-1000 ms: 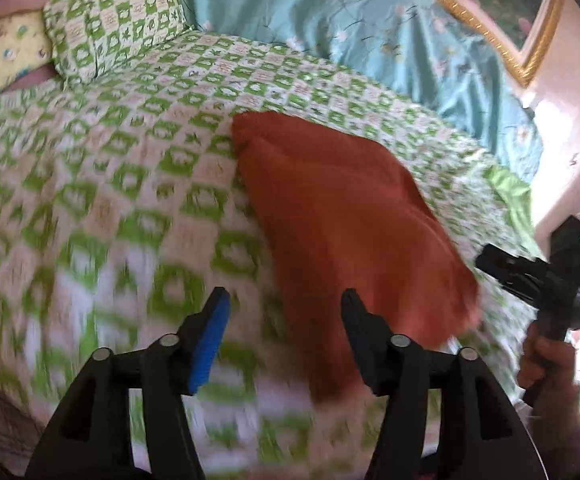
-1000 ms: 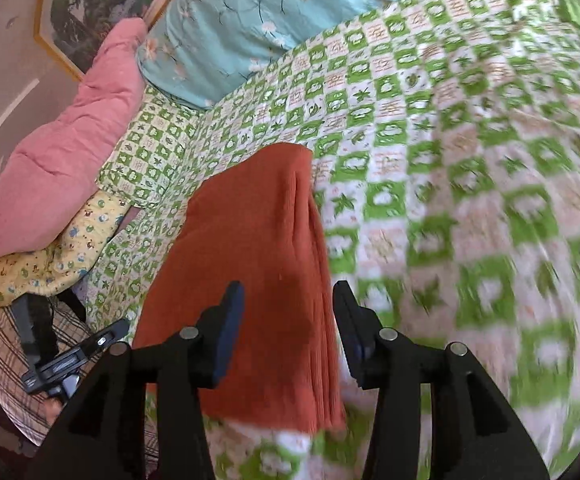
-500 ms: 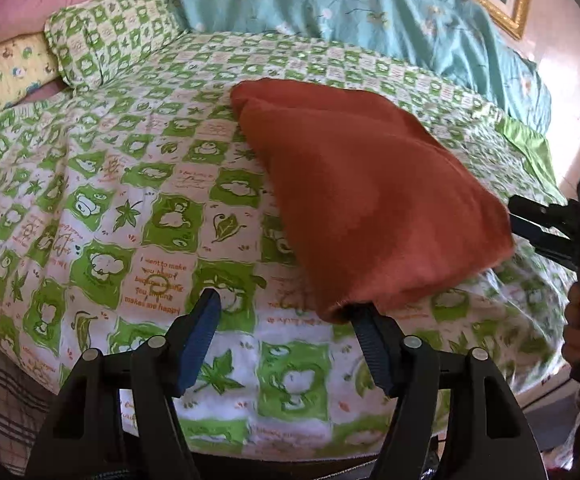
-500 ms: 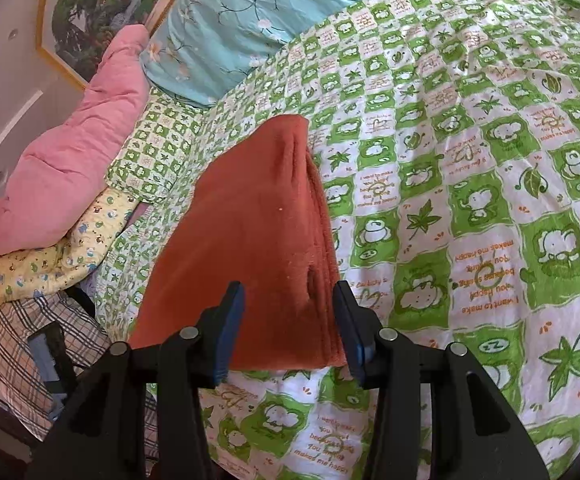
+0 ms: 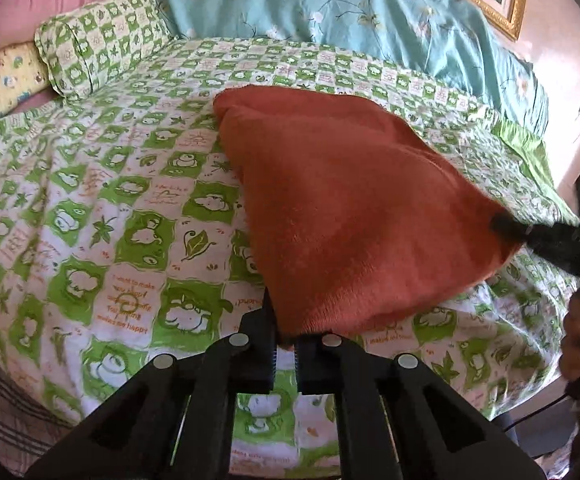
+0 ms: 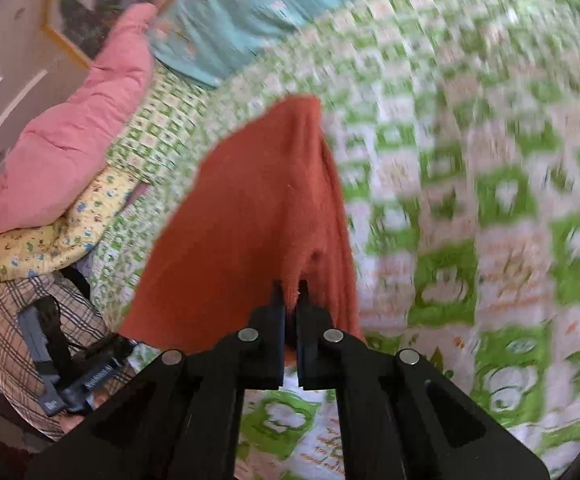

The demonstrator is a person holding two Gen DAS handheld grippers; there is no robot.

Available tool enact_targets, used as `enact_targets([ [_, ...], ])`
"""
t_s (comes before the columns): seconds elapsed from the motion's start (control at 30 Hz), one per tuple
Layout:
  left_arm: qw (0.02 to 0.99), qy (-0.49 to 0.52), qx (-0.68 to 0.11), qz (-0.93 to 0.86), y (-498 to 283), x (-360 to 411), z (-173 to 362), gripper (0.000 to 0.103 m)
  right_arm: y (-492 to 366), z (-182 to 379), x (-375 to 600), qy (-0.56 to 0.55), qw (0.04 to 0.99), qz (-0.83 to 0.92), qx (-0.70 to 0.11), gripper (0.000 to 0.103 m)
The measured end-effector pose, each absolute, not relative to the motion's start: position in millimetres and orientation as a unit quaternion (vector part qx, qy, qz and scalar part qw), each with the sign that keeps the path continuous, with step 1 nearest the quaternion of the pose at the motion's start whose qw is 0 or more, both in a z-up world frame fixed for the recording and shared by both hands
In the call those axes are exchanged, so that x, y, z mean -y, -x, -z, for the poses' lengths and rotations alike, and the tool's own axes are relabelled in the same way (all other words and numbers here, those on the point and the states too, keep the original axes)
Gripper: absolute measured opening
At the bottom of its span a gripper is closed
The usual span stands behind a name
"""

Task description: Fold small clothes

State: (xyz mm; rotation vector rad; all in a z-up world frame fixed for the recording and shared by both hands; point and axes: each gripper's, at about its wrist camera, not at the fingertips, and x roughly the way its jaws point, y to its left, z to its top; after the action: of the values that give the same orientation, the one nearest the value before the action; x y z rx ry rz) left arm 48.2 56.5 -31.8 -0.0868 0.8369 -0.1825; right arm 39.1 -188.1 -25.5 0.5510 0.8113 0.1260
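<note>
- Your left gripper (image 5: 285,344) has just clenched on the near corner of the cloth (image 5: 350,208), at 6 o'clock in the left view; the fabric is pinched between the jaws.
- Your right gripper (image 6: 292,300) has just snapped closed too, grasping the other near corner, at 6 o'clock in its own view. In the left view it shows at 3 o'clock, its tip against the cloth's right corner.
- The cloth lies on the bed (image 5: 129,208), running from your grippers toward 12 o'clock, its far end resting flat on the sheet.
- Progress, as I judge it: the cloth looks doubled over once or more, with layered edges showing along its right side in the right view. Both near corners are gripped, so the next fold is set up but not made. I see no other clothes to fold.
- Edges: the bed's near edge sits right under your grippers at 6 o'clock, so the near corners are close to the drop.
- Room: the sheet is open at 9 o'clock and beyond the cloth at 12 o'clock in the left view. The pillow (image 5: 97,48) at 10 o'clock and the blue quilt (image 5: 350,12) at 1 o'clock lie well apart from the cloth.
- The right view is blurred, so fine detail there is unsure.
</note>
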Motion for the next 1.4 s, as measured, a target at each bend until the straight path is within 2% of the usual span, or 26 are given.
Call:
enact_targets([
  [0.13, 0.902, 0.051, -0.420, 0.086, -47, -61, 37, 0.003, -37, 5, 190, -0.221, 0.893, -0.052, -0.389, 0.005],
  [0.33, 0.899, 0.045, -0.428, 0.082, -45, -56, 46, 0.003, -46, 55, 194, -0.183, 0.870, -0.016, -0.458, 0.005],
  [0.67, 0.894, 0.065, -0.436, 0.087, -45, -60, 50, 0.004, -43, 58, 195, -0.186, 0.869, -0.010, -0.459, 0.005],
  [0.93, 0.889, 0.063, -0.441, 0.109, -36, -62, 45, 0.007, -34, 54, 201, -0.225, 0.862, -0.011, -0.454, 0.018],
  [1.13, 0.889, 0.067, -0.431, 0.141, -21, -74, 28, 0.008, -23, 32, 205, -0.236, 0.871, -0.001, -0.432, 0.019],
  [1.27, 0.894, 0.089, -0.411, 0.155, -24, -78, 9, 0.009, -21, 18, 211, -0.250, 0.879, 0.006, -0.406, 0.027],
  [1.4, 0.900, 0.083, -0.393, 0.167, -38, -70, -4, 0.017, -35, 10, 203, -0.240, 0.883, -0.010, -0.403, 0.029],
])
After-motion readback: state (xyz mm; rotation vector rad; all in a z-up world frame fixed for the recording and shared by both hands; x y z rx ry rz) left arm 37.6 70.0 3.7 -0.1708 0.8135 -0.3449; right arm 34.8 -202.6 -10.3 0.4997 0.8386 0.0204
